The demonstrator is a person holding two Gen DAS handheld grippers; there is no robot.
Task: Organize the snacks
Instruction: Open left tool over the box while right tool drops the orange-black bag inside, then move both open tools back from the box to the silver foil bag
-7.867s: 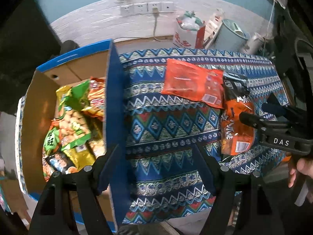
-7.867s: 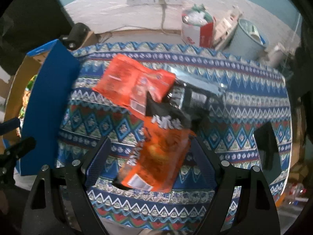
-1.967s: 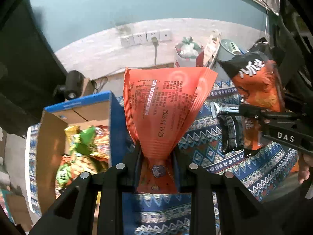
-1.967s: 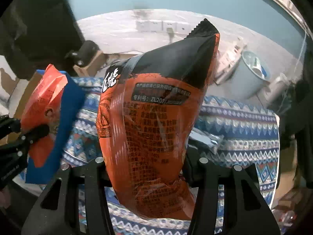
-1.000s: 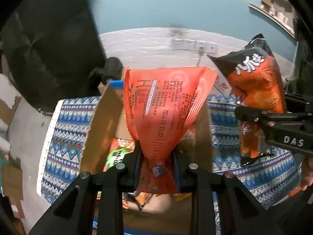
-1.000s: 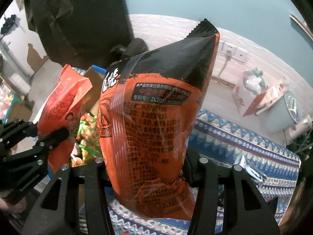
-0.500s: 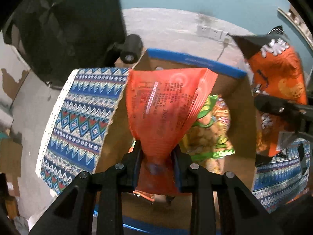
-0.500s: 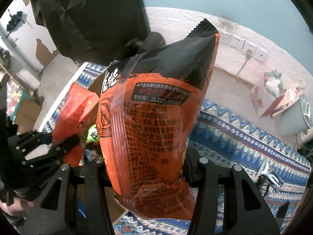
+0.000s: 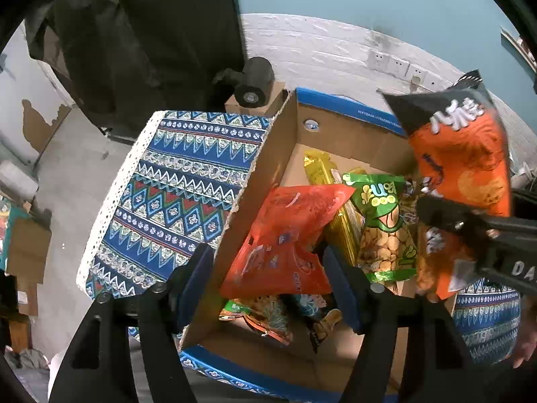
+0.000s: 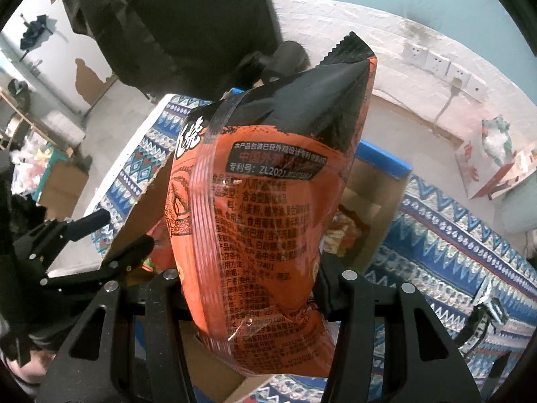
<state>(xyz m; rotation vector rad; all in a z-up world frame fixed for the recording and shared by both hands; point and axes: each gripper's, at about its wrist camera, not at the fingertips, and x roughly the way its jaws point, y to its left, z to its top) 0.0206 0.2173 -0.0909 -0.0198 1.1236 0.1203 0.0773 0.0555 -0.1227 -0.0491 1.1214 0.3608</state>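
Over the open cardboard box point(image 9: 339, 134), my left gripper point(image 9: 268, 280) has its jaws opening. The red-orange pouch point(image 9: 285, 235) lies loose below them on the other snacks, and the pads do not press on it. A green peanut bag point(image 9: 382, 225) and a yellow pack point(image 9: 322, 171) lie beside it. My right gripper point(image 10: 251, 282) is shut on an orange-and-black snack bag point(image 10: 265, 208), held upright above the box point(image 10: 379, 198). That bag point(image 9: 459, 161) and the right gripper point(image 9: 470, 228) show at the right of the left wrist view. The left gripper point(image 10: 97, 231) shows at the left of the right wrist view.
The box stands on a table under a blue patterned cloth point(image 9: 181, 188), whose left edge drops to the floor. A black cylinder point(image 9: 255, 82) sits behind the box. On the cloth to the right lies a dark packet point(image 10: 486, 312). A red-and-white carton point(image 10: 496, 168) stands by the wall.
The left jaws have opened and the red-orange pouch has dropped from them into the box. The right gripper with its bag has shifted further over the box.
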